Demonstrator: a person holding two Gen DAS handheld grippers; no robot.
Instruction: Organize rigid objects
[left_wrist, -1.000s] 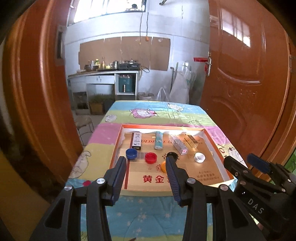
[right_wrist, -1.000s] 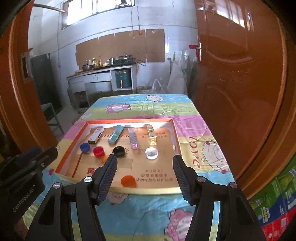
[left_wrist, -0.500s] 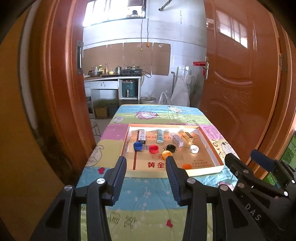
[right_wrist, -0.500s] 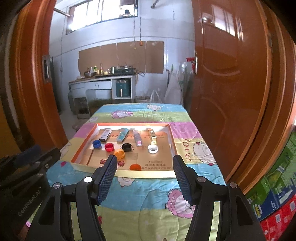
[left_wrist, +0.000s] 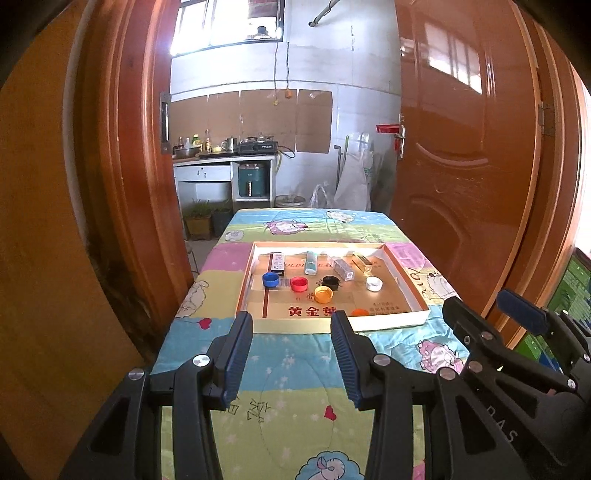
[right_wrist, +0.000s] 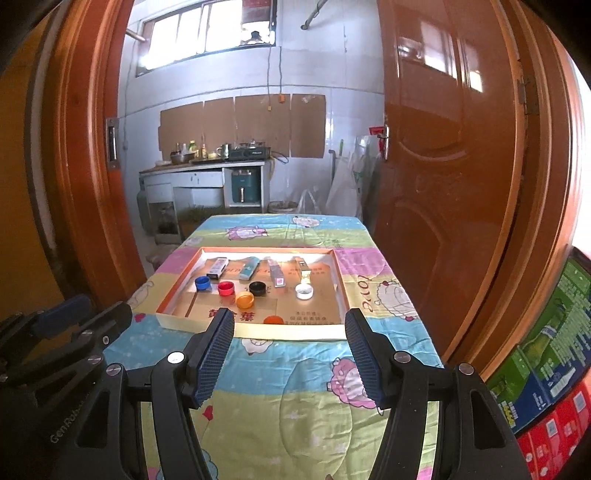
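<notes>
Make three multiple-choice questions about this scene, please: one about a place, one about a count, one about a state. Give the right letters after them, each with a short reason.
1. Where does the dark orange cap lie in the shallow box?
A. Close to the near wall, apart from the other caps
B. In the far row, between the small boxes
C. On the quilt, outside the box

2. How many bottle caps are in the box?
A. Four
B. Six
C. Nine

3. In what state are the two hand-held grippers?
A. Both open and empty
B. Both closed on a cap
C. One holds a small box

Answers:
1. A: the dark orange cap sits alone by the near wall of the shallow box.
2. B: blue cap, red cap, yellow-orange cap, black cap, white cap and the dark orange one.
3. A: left hand-held gripper and right hand-held gripper show only quilt between their fingers.
</notes>
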